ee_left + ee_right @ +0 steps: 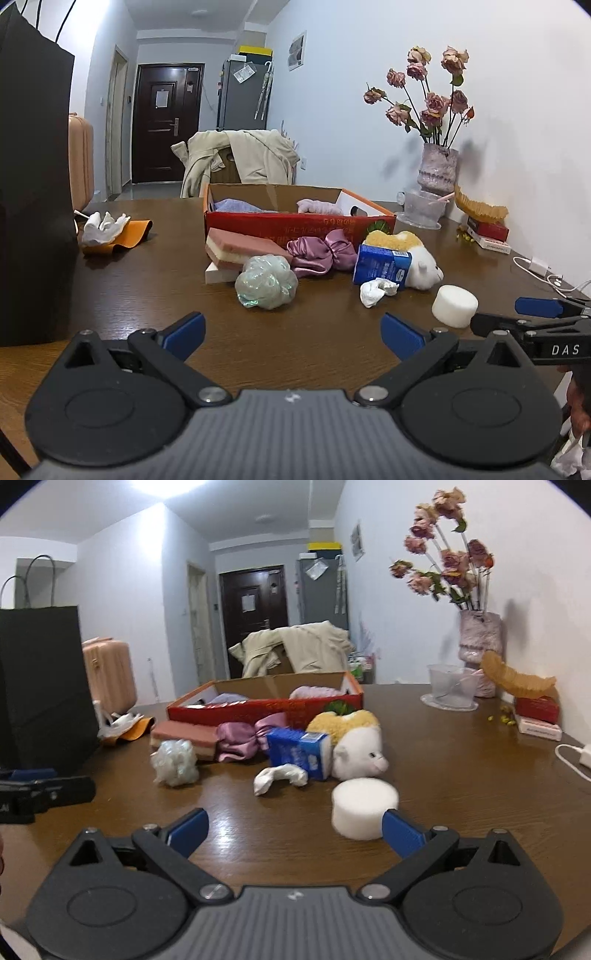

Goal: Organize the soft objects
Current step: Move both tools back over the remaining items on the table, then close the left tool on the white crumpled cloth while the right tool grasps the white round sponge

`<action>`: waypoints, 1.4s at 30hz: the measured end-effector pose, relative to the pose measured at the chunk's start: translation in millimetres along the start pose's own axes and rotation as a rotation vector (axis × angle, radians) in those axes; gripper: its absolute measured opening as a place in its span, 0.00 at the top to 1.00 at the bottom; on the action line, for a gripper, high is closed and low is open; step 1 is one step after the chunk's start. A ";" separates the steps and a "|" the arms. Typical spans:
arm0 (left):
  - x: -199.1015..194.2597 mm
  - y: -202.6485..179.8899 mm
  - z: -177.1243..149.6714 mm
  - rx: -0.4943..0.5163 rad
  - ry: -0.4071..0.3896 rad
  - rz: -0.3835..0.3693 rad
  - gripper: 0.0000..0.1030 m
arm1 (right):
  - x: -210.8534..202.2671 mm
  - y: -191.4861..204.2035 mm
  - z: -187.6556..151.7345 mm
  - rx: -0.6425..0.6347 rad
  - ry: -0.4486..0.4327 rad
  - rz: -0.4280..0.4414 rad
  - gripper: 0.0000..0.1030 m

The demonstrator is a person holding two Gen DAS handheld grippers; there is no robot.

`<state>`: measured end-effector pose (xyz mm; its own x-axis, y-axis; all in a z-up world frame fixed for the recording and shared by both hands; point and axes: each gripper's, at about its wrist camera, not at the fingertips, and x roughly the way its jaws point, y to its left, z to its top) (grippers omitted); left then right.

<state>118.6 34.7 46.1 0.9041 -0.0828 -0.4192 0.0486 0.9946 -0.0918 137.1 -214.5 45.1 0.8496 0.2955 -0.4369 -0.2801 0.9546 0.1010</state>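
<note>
Left gripper [293,334]: jaws spread wide, nothing between them, over bare table [147,295]. Right gripper [295,829]: jaws also wide and empty; the white foam puck [364,808] sits just ahead, beside the right pad, contact unclear. Soft items lie loose in front of the red box [295,225]: mesh puff [266,282], pink sponge [240,249], purple satin scrunchie [321,254], blue pack [382,267], plush toy [417,264], crumpled white wad [376,291]. Inside the box: a lavender cloth [236,205] at left, a pink cloth [319,206] at right. Black bag [33,184] stands far left; vase [437,168] at the wall
</note>
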 end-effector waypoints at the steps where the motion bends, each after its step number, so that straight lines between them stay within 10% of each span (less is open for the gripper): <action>1: 1.2 0.1 -0.3 -0.001 0.002 -0.002 0.00 | 1.5 1.3 0.3 -0.008 0.000 -0.007 0.02; 21: 97.4 -49.0 13.3 0.072 0.132 -0.126 0.03 | 77.2 -34.4 16.7 -0.006 0.093 -0.073 0.09; 26: 147.4 -72.1 26.0 0.097 0.206 -0.150 0.29 | 103.0 -54.8 18.4 -0.003 0.145 -0.040 0.21; 30: 184.0 -82.4 32.5 0.068 0.260 -0.118 0.31 | 112.7 -67.0 19.6 -0.007 0.192 -0.002 0.44; 33: 202.3 -88.3 34.8 0.064 0.270 -0.094 0.36 | 115.2 -75.2 19.7 0.002 0.194 0.018 0.44; 36: 211.7 -91.9 35.0 0.078 0.287 -0.095 0.74 | 116.6 -77.4 19.5 0.000 0.191 0.034 0.44; 42: 181.7 -96.3 38.8 0.084 0.266 -0.117 0.80 | 106.5 -76.5 21.0 0.004 0.176 0.059 0.45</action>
<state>294.6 -73.7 13.8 0.7483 -0.1992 -0.6328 0.1903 0.9782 -0.0829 258.4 -255.3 9.6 0.7401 0.3404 -0.5800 -0.3253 0.9360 0.1343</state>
